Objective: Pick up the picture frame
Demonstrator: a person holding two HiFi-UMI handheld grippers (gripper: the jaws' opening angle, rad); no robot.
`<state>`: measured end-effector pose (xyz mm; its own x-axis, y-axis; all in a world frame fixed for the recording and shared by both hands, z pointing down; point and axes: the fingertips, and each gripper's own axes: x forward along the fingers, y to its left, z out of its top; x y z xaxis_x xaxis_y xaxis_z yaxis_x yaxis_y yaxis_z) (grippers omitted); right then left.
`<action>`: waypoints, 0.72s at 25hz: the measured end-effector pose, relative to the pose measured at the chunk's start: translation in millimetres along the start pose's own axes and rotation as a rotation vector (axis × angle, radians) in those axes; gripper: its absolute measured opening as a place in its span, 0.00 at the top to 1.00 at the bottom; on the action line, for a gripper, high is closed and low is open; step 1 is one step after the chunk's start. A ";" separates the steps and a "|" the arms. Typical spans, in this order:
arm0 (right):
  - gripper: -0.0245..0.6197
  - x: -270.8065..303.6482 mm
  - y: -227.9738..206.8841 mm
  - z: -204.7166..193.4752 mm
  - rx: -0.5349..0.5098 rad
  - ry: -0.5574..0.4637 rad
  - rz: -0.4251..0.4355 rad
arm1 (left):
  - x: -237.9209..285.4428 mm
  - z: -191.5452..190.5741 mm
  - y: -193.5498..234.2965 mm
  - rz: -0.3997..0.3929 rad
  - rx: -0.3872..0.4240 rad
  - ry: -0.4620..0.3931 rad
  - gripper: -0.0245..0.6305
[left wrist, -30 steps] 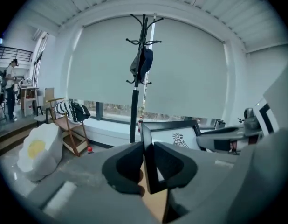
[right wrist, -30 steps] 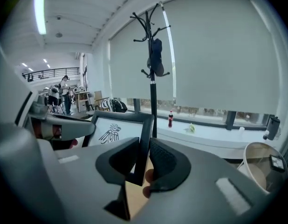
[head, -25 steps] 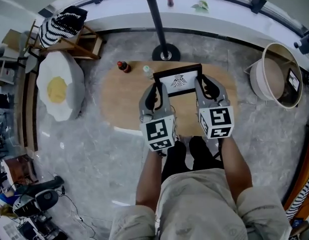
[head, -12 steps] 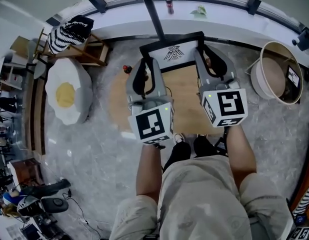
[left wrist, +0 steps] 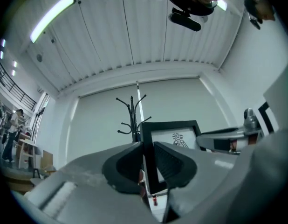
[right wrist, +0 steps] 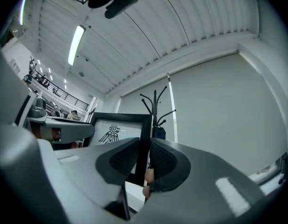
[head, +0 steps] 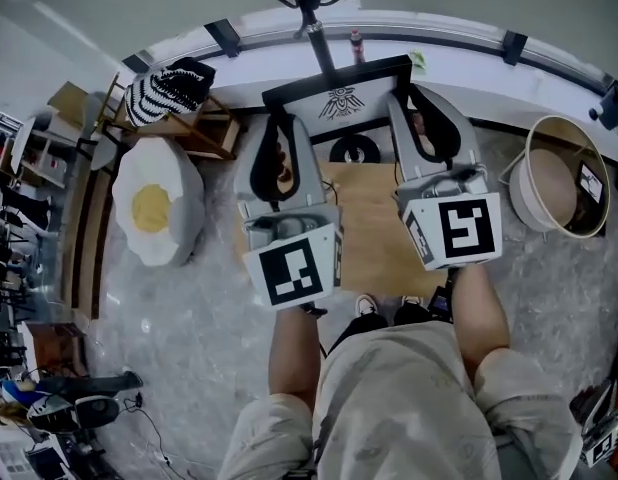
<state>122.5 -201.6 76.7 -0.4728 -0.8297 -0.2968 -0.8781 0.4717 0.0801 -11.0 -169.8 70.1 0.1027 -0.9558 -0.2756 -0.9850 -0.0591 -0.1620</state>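
The picture frame is black with a white mat and a black bird emblem. It hangs in the air above the wooden table, held upright between both grippers. My left gripper is shut on the frame's left edge, and my right gripper is shut on its right edge. In the left gripper view the frame stands edge-on between the left gripper pads. In the right gripper view the frame sits pinched in the right gripper, with the wall and ceiling behind.
A coat stand pole rises just beyond the frame, its round base by the table's far edge. An egg-shaped cushion and a wooden chair stand at left. A round white basket is at right. A bottle stands on the ledge.
Both grippers have risen together with the frame, which has left the table and now hangs high in front of the coat stand. The grips have not changed.
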 end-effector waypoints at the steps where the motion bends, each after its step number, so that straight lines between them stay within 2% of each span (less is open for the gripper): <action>1: 0.85 2.8 1.7 8.6 -0.008 -0.017 0.003 | 0.7 7.5 3.2 0.003 0.005 -0.014 0.84; 6: 0.85 28.4 15.7 40.7 -0.034 -0.062 0.029 | 10.0 35.4 29.8 0.025 0.020 -0.050 0.84; 18: 0.85 26.3 23.6 53.1 -0.024 -0.145 0.064 | -1.1 49.9 34.9 0.078 0.067 -0.111 0.84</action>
<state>93.3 -196.4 20.2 -0.5142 -0.7454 -0.4243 -0.8487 0.5138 0.1259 -38.5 -156.5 17.4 0.0448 -0.9187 -0.3924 -0.9796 0.0367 -0.1976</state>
